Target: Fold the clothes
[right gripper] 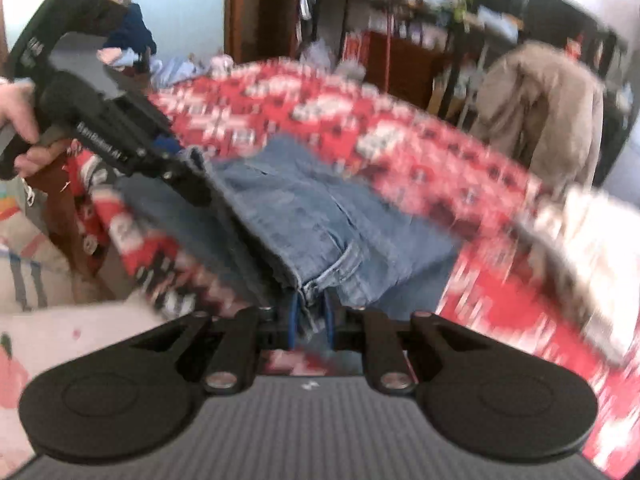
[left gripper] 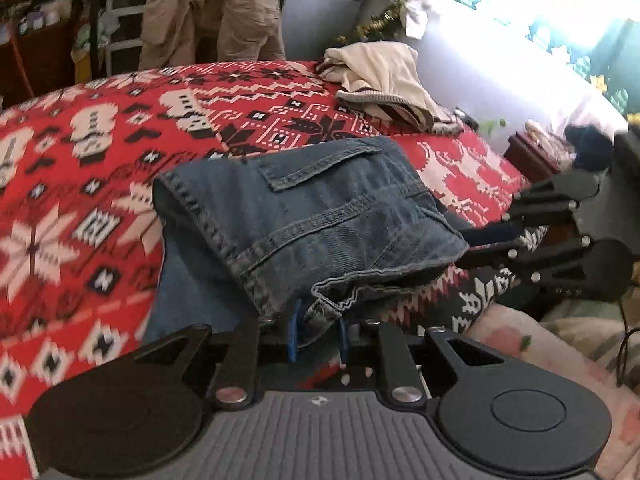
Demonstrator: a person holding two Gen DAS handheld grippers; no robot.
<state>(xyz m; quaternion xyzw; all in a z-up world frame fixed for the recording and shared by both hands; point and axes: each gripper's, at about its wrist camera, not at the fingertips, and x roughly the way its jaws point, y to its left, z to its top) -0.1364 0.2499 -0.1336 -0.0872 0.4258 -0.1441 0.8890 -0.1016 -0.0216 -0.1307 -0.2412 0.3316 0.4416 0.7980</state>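
Observation:
Blue jeans [left gripper: 320, 220] lie folded over themselves on the red patterned bedspread [left gripper: 120, 140], a back pocket facing up. My left gripper [left gripper: 318, 336] is shut on the denim hem at the near edge, with cloth bunched between its blue pads [left gripper: 293, 332]. My right gripper [left gripper: 476, 242] comes in from the right and grips the other corner of the same edge. In the right wrist view, the right gripper [right gripper: 310, 328] pinches the jeans [right gripper: 320, 216] at a seam. The left gripper [right gripper: 188, 184], held by a hand [right gripper: 20, 120], bites the far left corner. The lifted edge hangs between the two grippers.
A cream garment with striped trim [left gripper: 380, 76] lies crumpled at the far right of the bedspread. A beige jacket [left gripper: 212, 12] hangs on a chair behind the bed. Cluttered shelves [right gripper: 400, 20] stand beyond. A pale floral cloth [left gripper: 540, 352] lies at the near right.

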